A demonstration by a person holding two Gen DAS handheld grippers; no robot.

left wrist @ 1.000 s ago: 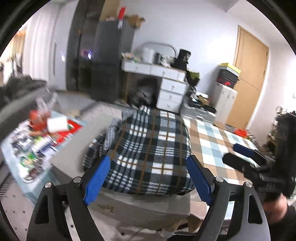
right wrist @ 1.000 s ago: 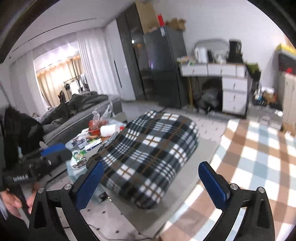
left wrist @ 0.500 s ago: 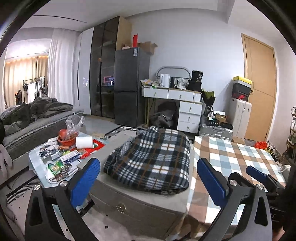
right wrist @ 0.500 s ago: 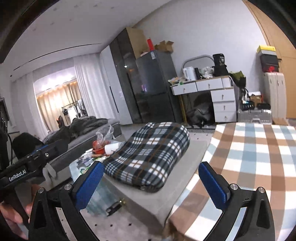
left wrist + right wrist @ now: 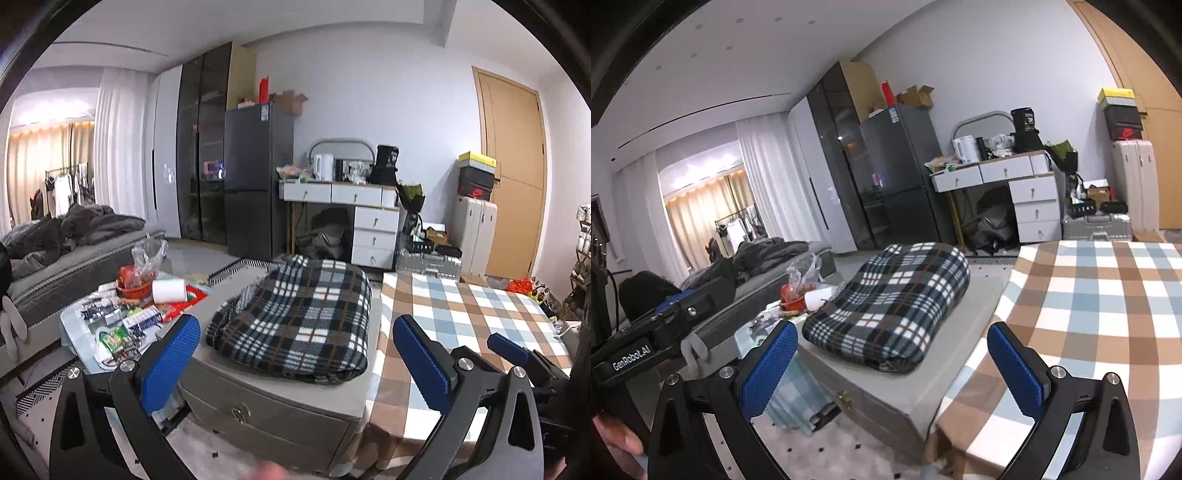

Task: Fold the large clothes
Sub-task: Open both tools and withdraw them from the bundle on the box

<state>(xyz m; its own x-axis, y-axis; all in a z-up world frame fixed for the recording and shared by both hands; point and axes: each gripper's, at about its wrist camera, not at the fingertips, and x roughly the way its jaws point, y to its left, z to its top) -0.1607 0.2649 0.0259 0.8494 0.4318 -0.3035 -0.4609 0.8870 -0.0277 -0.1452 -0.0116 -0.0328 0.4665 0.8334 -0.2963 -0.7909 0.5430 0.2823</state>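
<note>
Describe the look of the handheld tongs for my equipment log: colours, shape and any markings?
Both are alike. The left tongs and right tongs have black angular frames with triangular cut-outs and silver screw heads. Each finger carries a flat, textured blue pad. In the right wrist view, the left unit's black body bears white "GenRobot.AI" lettering. No cable on the tongs is clearly visible, and no sleeve.

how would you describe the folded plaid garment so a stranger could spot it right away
Find the grey storage bench beside the checked tablecloth. The plaid garment lies folded on top of it, the only dark navy, white and brown fleece bundle there.
</note>
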